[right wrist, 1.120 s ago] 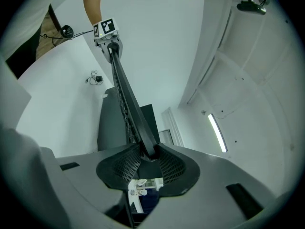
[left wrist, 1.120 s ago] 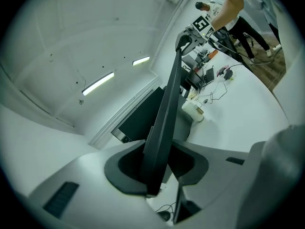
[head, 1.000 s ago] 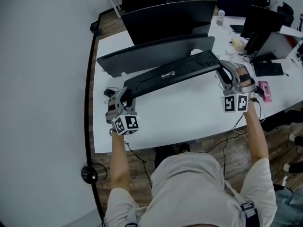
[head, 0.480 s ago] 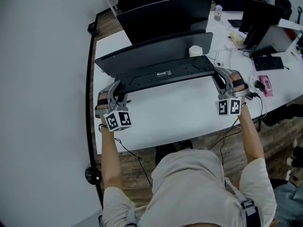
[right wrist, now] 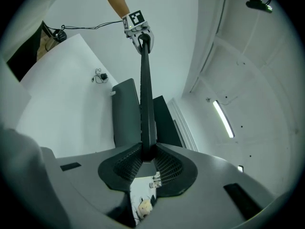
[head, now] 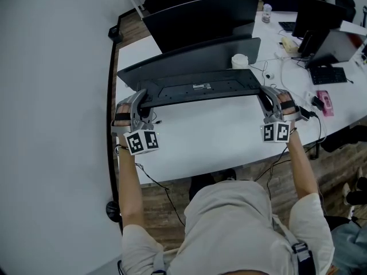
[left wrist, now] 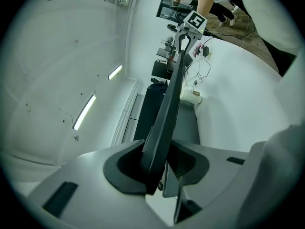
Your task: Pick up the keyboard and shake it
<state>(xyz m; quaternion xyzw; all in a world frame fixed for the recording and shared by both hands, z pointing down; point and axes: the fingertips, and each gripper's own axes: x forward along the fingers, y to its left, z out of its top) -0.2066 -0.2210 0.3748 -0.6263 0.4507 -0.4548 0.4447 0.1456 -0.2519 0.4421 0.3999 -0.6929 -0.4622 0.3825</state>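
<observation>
1. The keyboard (head: pixel 200 87) is off the white desk (head: pixel 218 136), held by its two short ends and stretched level between the person's hands. It sits just in front of the near dark monitor (head: pixel 189 62).
2. It's turned so that its underside faces up towards the person. A small label sits near the middle of that face.
3. Left gripper (head: pixel 142 101): clamped on the keyboard's left end. In the left gripper view the dark edge of the board (left wrist: pixel 167 109) runs straight out from between the two pads, which press on it from either side (left wrist: pixel 157 175). The other gripper (left wrist: pixel 183 37) shows at the far end.
4. Right gripper (head: pixel 265 96): clenched on the keyboard's right end. Its jaws have just been closing further, with the board between them. In the right gripper view the ribbed pads meet the thin edge (right wrist: pixel 145 104) on both sides (right wrist: pixel 143 161), and the left gripper (right wrist: pixel 143 39) grips the far end.
5. Each gripper's marker cube points back at the person — left (head: pixel 142 142), right (head: pixel 275 132).
6. A second monitor (head: pixel 200 16) stands behind the first.
7. A white cup-like thing (head: pixel 239 61) sits near the keyboard's right end, beside the near monitor.
8. Further right on the desk lie another keyboard (head: pixel 325 74) and a pink object (head: pixel 325 102) — well apart from the one being held.
</observation>
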